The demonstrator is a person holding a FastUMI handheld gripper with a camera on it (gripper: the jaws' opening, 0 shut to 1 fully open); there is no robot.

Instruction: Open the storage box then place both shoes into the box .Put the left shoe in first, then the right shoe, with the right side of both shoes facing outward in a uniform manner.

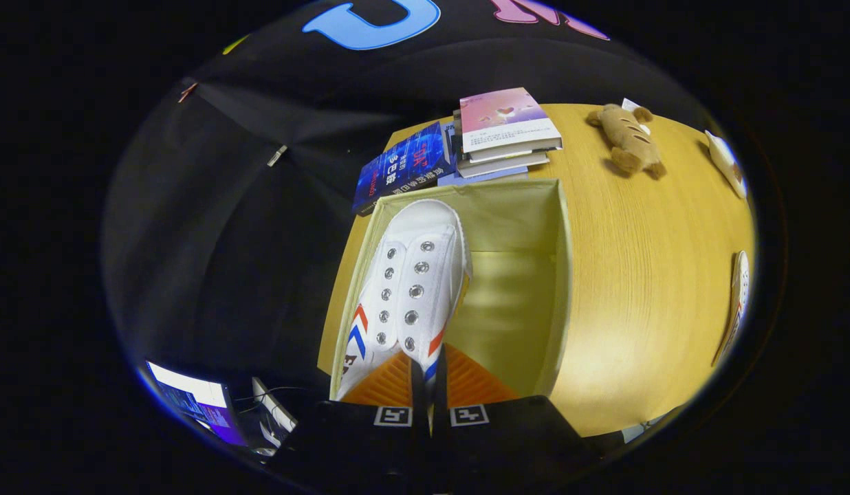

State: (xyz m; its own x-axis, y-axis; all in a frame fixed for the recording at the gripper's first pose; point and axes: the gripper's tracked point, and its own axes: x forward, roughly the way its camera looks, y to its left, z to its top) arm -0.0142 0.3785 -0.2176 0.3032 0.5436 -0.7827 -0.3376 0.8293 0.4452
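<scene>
One white shoe pinched by gripper, both fingers pressed on its heel, toe down inside open storage box along box's left wall. Books at table's far edge.

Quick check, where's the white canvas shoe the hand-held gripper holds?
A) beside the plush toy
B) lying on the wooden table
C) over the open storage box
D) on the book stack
C: the white canvas shoe, pinched at its heel by the hand-held gripper, hangs toe-first within the open pale-green fabric storage box.
</scene>
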